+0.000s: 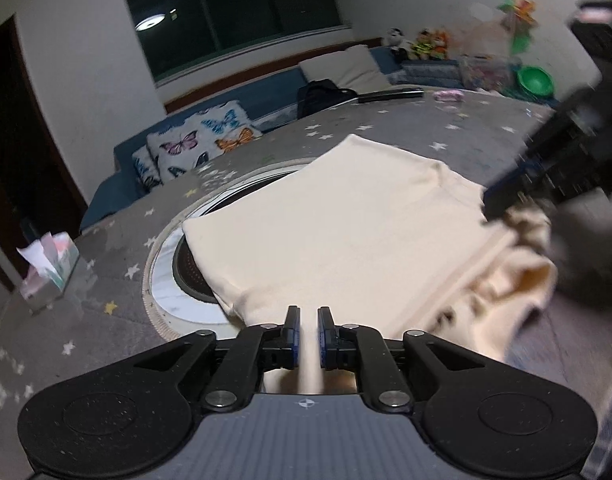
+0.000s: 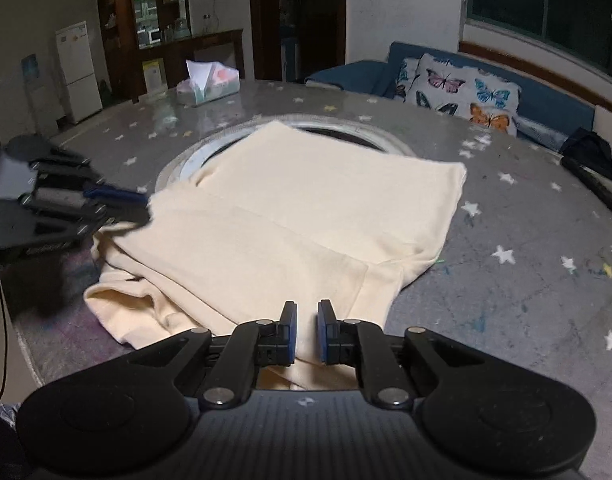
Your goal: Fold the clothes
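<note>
Two grippers work over a round table [image 2: 505,216] covered with a grey cloth printed with small white and yellow stars, and a round inset sits in the middle of it. We see a cream garment [image 2: 306,216] lying partly folded on the table, its far part flat over the inset and its near edge bunched. Around us is a living room: a blue sofa [image 2: 545,100] with a butterfly cushion [image 2: 461,88] under a dark window, a tissue box [image 2: 208,84] at the table's far edge, a white fridge [image 2: 76,68] and a dark wood cabinet. Our left gripper [image 1: 308,330] points low along the table at the garment's near edge, its blue-padded fingers [image 1: 292,332] slightly apart with cream fabric running between them; we cannot tell whether they pinch it. Our right gripper [image 2: 307,330] is held the same way at the opposite side, jaws narrowly parted over a strip of cloth, grip likewise unclear. We can read no writing anywhere.
</note>
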`<action>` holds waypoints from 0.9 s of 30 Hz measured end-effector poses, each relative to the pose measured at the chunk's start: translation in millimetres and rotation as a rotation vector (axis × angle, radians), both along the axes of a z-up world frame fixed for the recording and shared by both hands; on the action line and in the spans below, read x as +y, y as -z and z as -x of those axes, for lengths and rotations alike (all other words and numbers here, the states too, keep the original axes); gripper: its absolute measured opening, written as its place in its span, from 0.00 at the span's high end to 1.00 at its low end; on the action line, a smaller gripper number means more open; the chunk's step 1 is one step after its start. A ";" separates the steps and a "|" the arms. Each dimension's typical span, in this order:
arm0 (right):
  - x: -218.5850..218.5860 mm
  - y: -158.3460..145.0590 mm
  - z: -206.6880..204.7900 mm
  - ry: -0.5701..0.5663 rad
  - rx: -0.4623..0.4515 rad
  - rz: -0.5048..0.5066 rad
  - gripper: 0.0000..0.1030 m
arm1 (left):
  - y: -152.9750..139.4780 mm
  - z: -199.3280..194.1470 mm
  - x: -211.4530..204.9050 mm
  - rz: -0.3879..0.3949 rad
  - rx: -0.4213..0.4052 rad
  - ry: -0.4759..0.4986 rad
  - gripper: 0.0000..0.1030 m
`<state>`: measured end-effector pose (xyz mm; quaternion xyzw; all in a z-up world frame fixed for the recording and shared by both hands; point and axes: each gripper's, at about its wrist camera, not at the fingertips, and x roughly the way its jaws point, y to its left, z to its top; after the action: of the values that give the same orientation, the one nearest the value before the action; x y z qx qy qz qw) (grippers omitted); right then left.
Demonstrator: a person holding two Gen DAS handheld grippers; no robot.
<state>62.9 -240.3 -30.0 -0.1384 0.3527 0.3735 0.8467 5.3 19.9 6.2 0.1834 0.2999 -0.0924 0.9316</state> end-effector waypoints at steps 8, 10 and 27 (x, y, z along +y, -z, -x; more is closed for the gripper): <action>-8.4 -1.2 12.6 0.002 -0.011 -0.009 0.89 | -0.6 45.0 -10.4 -0.123 -0.026 0.100 0.60; -8.9 1.2 13.8 -0.001 -0.014 0.000 0.89 | 2.8 51.6 -13.4 -0.142 -0.029 0.129 0.56; -15.0 -20.0 47.5 -0.166 -0.132 0.110 0.55 | 13.5 25.3 -33.7 -0.078 -0.047 0.193 0.90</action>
<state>15.3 -255.3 -10.1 -0.2378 0.3035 0.4123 0.8254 -19.9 -13.8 -7.3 0.2496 0.2622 -0.1657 0.9173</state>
